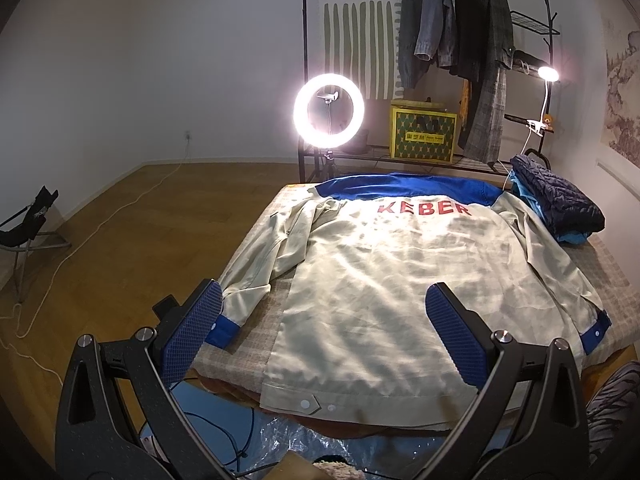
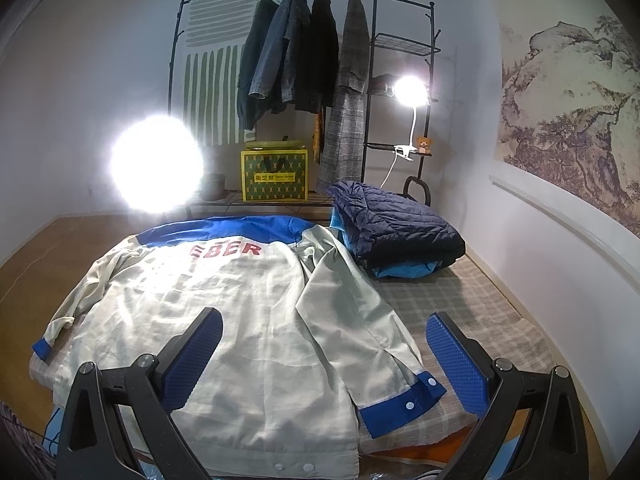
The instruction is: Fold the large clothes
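A cream jacket [image 1: 384, 272] with a blue yoke, blue cuffs and red letters lies flat, back up, on the checked table [image 1: 248, 344]. It also shows in the right wrist view [image 2: 224, 320]. Both sleeves lie along its sides. My left gripper [image 1: 324, 312] is open and empty above the jacket's lower left part, near the left cuff [image 1: 224, 330]. My right gripper [image 2: 324, 340] is open and empty above the jacket's lower right part, with the right cuff [image 2: 404, 404] just below between its fingers.
A folded navy quilted jacket [image 2: 396, 224] on a blue garment sits at the table's far right corner. A ring light [image 1: 329, 110] stands behind the table. A clothes rack [image 1: 472, 40] with hung coats and a yellow box [image 1: 423, 135] stands at the back wall.
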Tool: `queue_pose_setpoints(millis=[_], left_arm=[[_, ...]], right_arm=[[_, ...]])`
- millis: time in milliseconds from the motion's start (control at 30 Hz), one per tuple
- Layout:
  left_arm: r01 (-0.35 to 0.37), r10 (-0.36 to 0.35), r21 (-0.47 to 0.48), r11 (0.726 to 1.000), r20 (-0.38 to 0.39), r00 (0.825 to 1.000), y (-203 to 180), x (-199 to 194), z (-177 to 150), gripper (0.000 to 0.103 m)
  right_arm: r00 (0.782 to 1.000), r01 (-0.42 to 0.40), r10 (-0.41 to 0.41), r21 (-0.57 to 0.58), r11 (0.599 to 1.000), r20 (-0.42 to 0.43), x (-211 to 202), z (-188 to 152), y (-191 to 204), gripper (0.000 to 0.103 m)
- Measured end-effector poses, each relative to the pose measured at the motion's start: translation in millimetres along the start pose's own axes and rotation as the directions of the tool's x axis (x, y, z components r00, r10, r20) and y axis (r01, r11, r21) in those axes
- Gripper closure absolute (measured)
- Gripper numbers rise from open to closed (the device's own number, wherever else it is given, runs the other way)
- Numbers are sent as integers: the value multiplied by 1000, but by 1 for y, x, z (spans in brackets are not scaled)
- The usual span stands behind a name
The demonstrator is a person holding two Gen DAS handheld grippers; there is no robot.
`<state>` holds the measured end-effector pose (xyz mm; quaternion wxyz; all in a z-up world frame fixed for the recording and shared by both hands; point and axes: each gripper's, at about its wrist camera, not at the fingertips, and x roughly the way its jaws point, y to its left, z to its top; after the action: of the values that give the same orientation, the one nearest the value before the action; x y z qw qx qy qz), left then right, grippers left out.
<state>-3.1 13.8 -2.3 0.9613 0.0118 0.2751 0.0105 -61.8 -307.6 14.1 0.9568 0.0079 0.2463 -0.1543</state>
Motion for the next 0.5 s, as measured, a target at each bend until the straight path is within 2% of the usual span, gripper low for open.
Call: queue_pose_setpoints(millis=[500], left_arm=[[-20,20,-7,1000,-22,1000,11,10,1,0]], right_arm=[[1000,-22,22,-25,999,3,5,-8,18,0]])
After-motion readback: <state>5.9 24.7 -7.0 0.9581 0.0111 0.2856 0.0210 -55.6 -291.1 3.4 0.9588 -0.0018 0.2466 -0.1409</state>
